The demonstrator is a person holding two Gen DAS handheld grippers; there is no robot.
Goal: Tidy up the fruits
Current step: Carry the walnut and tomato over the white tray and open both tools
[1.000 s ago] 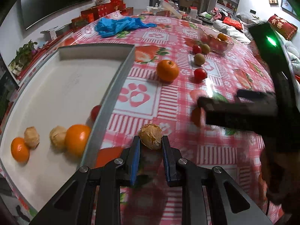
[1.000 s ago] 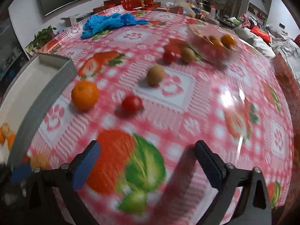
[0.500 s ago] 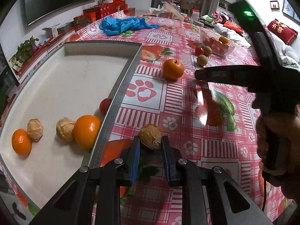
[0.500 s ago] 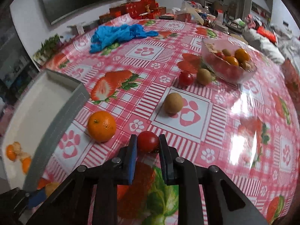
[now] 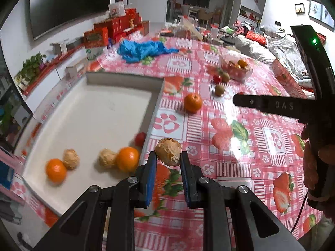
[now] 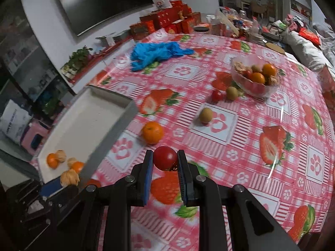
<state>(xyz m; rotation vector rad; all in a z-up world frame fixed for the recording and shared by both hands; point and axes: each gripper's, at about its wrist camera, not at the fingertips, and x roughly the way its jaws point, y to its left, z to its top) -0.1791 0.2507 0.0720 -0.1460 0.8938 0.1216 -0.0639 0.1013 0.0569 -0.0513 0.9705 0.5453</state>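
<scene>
Three loose oranges (image 5: 192, 103), three walnuts (image 5: 168, 151), two kiwis (image 6: 205, 115), one tray (image 5: 117, 79).

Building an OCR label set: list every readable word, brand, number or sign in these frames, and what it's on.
"DAS": raised letters on the black arm of the right gripper, seen from the left wrist view.
Red gift boxes by the wall: printing too blurred to read.
White bag beside the table: dark lettering too small to read.
Framed pictures on the far wall: nothing legible.
</scene>
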